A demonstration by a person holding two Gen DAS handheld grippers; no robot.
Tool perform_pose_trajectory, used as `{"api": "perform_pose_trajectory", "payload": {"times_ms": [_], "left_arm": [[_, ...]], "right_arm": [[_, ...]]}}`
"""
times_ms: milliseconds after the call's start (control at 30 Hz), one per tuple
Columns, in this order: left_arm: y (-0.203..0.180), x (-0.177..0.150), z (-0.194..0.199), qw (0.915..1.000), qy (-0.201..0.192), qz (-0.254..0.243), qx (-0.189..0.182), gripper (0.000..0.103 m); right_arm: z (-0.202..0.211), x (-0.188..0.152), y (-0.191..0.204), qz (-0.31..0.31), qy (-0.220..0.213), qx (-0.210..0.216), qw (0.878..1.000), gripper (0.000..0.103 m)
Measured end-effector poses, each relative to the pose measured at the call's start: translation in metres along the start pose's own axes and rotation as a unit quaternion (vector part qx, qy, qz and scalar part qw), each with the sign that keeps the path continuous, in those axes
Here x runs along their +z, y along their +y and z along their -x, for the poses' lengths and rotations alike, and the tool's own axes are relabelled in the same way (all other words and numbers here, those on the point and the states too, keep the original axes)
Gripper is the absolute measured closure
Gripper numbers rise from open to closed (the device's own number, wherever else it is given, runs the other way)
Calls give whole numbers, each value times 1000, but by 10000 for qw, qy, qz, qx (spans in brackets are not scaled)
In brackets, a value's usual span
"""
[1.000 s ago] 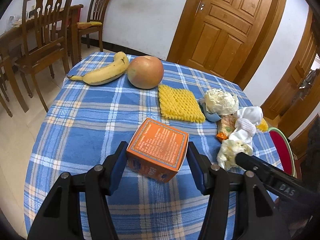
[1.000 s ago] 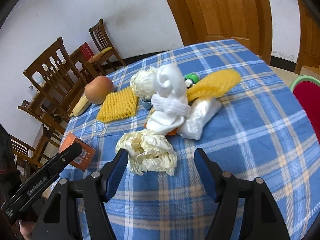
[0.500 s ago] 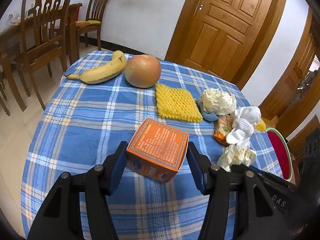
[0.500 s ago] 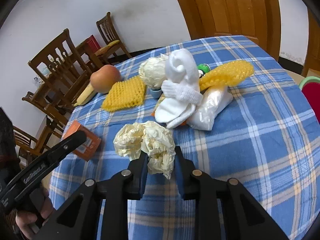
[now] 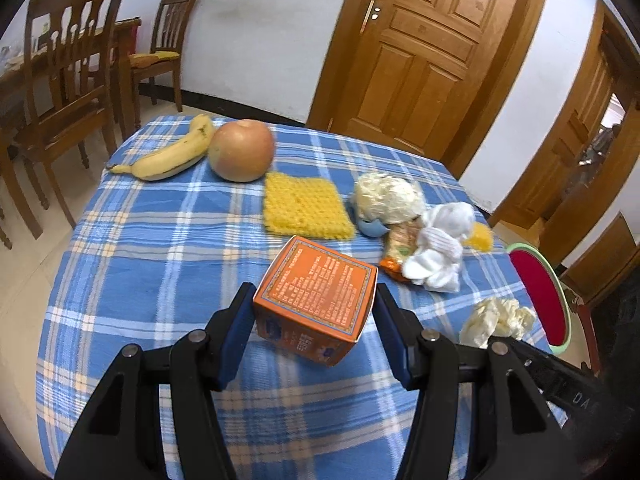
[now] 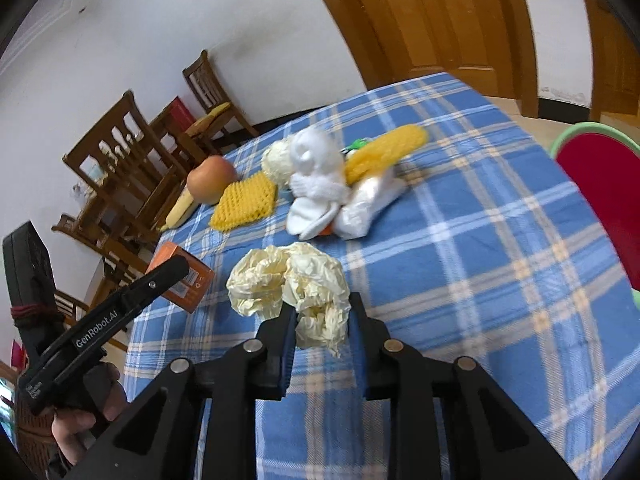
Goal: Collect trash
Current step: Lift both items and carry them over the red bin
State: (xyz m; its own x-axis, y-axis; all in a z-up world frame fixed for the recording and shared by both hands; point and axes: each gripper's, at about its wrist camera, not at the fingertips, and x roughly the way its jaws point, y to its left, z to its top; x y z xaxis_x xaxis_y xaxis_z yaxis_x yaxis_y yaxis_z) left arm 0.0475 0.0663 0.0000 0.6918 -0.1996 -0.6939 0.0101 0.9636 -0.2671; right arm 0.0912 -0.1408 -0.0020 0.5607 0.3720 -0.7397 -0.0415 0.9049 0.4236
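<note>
Currently your left gripper (image 5: 314,322) clamps the orange box (image 5: 316,300); its underside is hidden. Your right gripper (image 6: 322,328) has just closed narrowly on the crumpled yellowish paper wad (image 6: 292,284), right of the box. Beyond the box, a white sock (image 6: 316,184) covers an orange wrapper (image 5: 394,248), and motion blur softens that pile.

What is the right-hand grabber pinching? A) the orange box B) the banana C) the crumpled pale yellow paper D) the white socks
C: in the right wrist view the right gripper has its pads pressed against the crumpled pale yellow paper, while the orange box sits between the fingers of the left gripper.
</note>
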Motion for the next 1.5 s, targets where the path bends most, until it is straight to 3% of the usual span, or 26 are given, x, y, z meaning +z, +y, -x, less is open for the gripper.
{"api": "perform_pose_trajectory", "payload": {"times_ms": [467, 867, 1500], "left_arm": [[-70, 3, 6, 9961, 108, -565, -674, 44], [-138, 16, 1, 9872, 164, -1001, -1228, 44], [-239, 20, -31, 9723, 318, -1698, -1574, 44]], "right_arm": [[57, 3, -46, -328, -651, -407, 9965, 77], [97, 17, -93, -684, -1177, -794, 9875, 76], [141, 29, -169, -1264, -1752, -1498, 9648, 76]]}}
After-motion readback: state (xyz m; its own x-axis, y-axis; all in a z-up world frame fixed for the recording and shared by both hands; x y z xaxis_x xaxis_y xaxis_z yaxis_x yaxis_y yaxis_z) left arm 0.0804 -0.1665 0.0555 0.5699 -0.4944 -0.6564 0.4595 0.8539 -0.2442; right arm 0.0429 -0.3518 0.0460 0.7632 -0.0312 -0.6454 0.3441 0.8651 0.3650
